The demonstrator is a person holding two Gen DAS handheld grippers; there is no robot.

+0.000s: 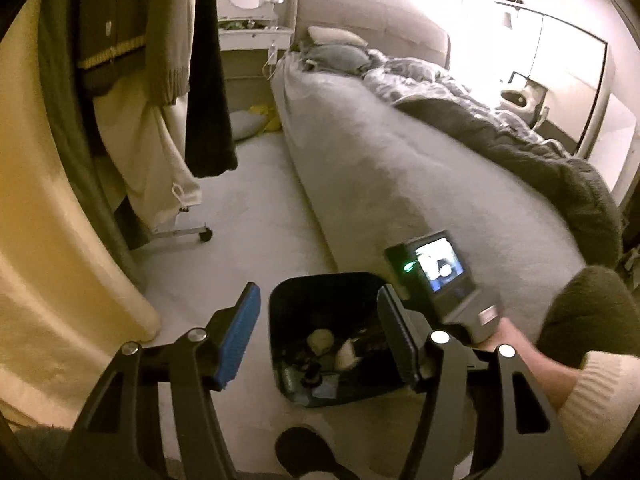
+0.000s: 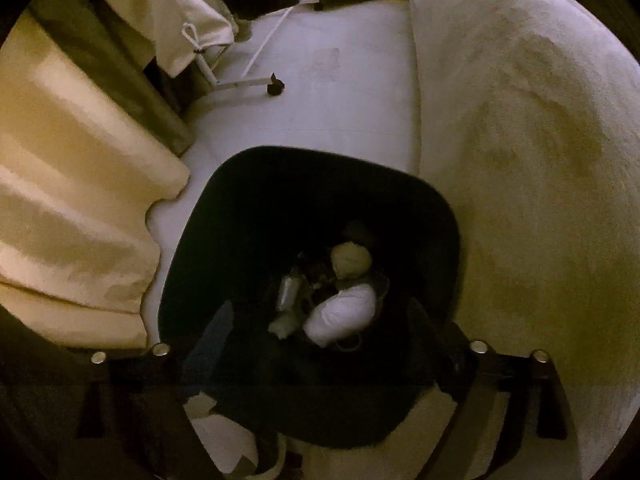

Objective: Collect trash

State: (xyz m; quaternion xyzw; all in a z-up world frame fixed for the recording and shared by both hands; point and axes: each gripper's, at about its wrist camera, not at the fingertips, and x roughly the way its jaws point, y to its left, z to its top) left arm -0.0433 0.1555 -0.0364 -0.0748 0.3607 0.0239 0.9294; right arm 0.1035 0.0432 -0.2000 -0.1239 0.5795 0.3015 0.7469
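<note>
Black plastic swallows most of the detail here: the bin [image 2: 304, 216] is so dark inside that I can only pick out a white crumpled wad [image 2: 342, 314], a paler ball [image 2: 351, 258] behind it and something silvery [image 2: 289, 292], the rest is murk. My right gripper [image 2: 316, 336] points steeply down into the bin, its fingers nearly lost against the dark, jaws spread wide with nothing pinched. From the left wrist view, my left gripper [image 1: 316, 336] hangs higher, angled down at the bin [image 1: 320, 292], blue pads [image 1: 236, 336] partly apart and empty. My right hand [image 1: 532, 356] and cream sleeve cuff [image 1: 604, 396] are cut off at the edge. The bin sits on the floor [image 1: 248, 208] beside the bed [image 1: 400, 184].
</note>
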